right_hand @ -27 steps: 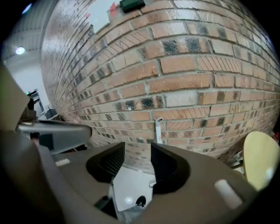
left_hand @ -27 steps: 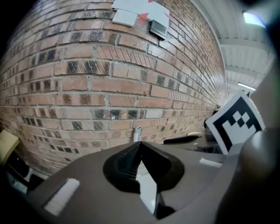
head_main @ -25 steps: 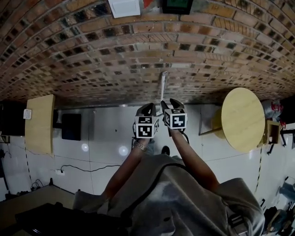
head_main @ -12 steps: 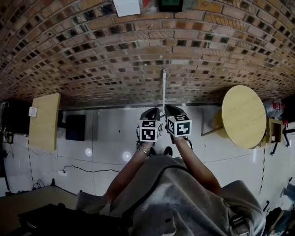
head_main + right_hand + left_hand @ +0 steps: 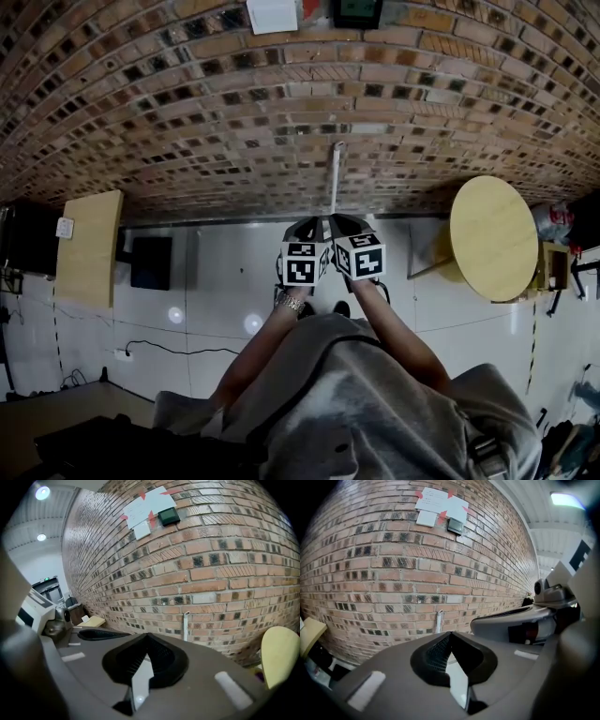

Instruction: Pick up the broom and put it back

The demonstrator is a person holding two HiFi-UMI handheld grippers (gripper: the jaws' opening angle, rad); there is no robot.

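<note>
The broom's thin pale handle (image 5: 335, 178) stands upright against the brick wall; its head is hidden behind my grippers. My left gripper (image 5: 310, 225) and right gripper (image 5: 337, 222) hang side by side just in front of the handle and clear of it. Both are shut with nothing between their jaws. In the left gripper view the shut left gripper (image 5: 449, 635) points at the handle (image 5: 438, 621) on the wall ahead. In the right gripper view the shut right gripper (image 5: 148, 636) points left of the handle (image 5: 186, 625).
A round yellow table (image 5: 493, 239) stands at the right by the wall, and a wooden board (image 5: 89, 247) and a black box (image 5: 150, 262) at the left. A cable (image 5: 164, 346) runs over the white tiled floor. Papers (image 5: 272, 14) and a small dark device (image 5: 357, 9) hang on the wall.
The right gripper's jaws, open beside the handle a second ago, have shut. The handle was blurred and now stands still against the wall. Both grippers have drawn together.
</note>
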